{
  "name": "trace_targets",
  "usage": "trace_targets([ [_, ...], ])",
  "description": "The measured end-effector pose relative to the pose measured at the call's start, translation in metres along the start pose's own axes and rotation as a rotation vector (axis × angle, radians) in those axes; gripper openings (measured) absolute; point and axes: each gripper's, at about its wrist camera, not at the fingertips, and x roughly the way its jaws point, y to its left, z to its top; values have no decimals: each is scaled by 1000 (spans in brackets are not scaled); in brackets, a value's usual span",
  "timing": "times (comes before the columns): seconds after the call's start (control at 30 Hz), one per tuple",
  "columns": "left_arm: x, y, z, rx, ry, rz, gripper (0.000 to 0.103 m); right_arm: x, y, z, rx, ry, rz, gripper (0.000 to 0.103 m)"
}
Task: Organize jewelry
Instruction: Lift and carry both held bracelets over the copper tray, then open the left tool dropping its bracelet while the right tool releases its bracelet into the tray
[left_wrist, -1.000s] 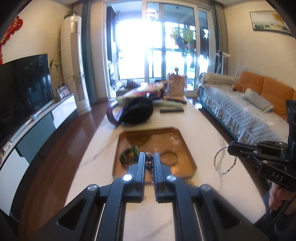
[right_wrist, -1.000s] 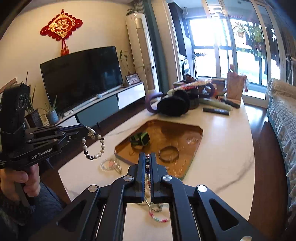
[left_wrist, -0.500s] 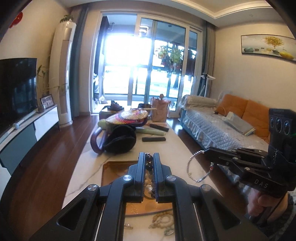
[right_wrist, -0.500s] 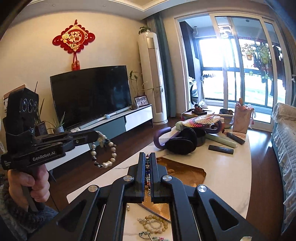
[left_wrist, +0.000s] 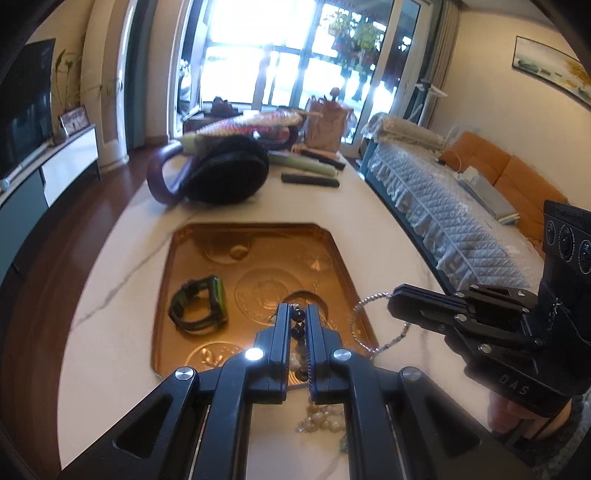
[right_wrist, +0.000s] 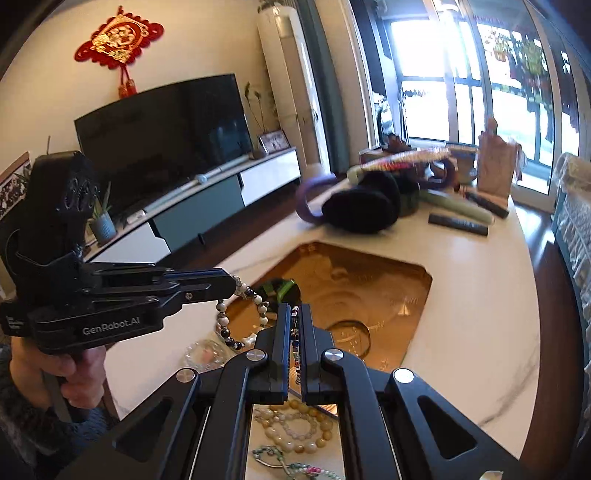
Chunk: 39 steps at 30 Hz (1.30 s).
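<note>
A copper tray (left_wrist: 192, 236) (right_wrist: 417, 288) lies on the white marble table; a green watch (left_wrist: 197, 304) (right_wrist: 280, 288) and a thin bangle (right_wrist: 349, 334) lie in it. My left gripper (left_wrist: 297, 308) (right_wrist: 232, 284) is shut on a black-and-white bead bracelet (right_wrist: 240, 314) (left_wrist: 297, 325), held above the tray's near edge. My right gripper (right_wrist: 294, 308) (left_wrist: 391, 299) is shut on a thin silver bead chain (left_wrist: 364, 325) (right_wrist: 294, 343), held at the tray's right near corner. Loose bead bracelets (right_wrist: 295, 428) (left_wrist: 321, 421) lie on the table below the fingers.
Black earmuffs with a purple band (left_wrist: 221, 177) (right_wrist: 362, 206), a remote (left_wrist: 310, 180) (right_wrist: 458, 223) and other items sit at the table's far end. A TV unit (right_wrist: 229, 192) is at the left, a covered sofa (left_wrist: 443, 206) at the right.
Both grippers have tilted back down and come lower over the tray's near edge, each still holding its bracelet; half a second ago they pointed up at the room.
</note>
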Motion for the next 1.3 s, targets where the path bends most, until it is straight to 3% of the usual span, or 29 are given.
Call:
trace_targets([
  [0.3, 47, 9, -5, -37, 104, 1, 8, 51, -27, -24, 68, 129, 39, 3],
  [0.5, 86, 25, -17, -64, 197, 71, 8, 84, -38, -47, 88, 235, 2, 3],
  [0.63, 91, 23, -25, -41, 210, 104, 8, 89, -38, -53, 77, 254, -23, 3],
  [0.9, 91, 18, -32, 8, 199, 197, 8, 97, -20, -56, -65, 246, -127, 4],
  [0.97, 83, 15, -30, 7, 146, 275, 15, 96, -23, -57, -35, 238, -102, 7],
  [1.0, 78, 14, -29, 6, 129, 276, 29, 95, -26, -57, -20, 241, -105, 22],
  [1.03, 72, 12, -28, 5, 110, 263, 57, 92, -28, -58, 1, 238, -107, 48],
  [1.07, 61, 8, -28, 9, 67, 245, 75, 87, -30, -58, 17, 221, -99, 60],
  [1.1, 52, 6, -28, 18, 28, 247, 99, 83, -31, -58, 25, 207, -95, 72],
  [1.17, 33, 0, -31, 50, -54, 251, 102, 72, -33, -55, 34, 180, -105, 73],
  [1.3, 10, -5, -39, 58, -80, 235, 102, 53, -35, -48, 49, 132, -104, 79],
])
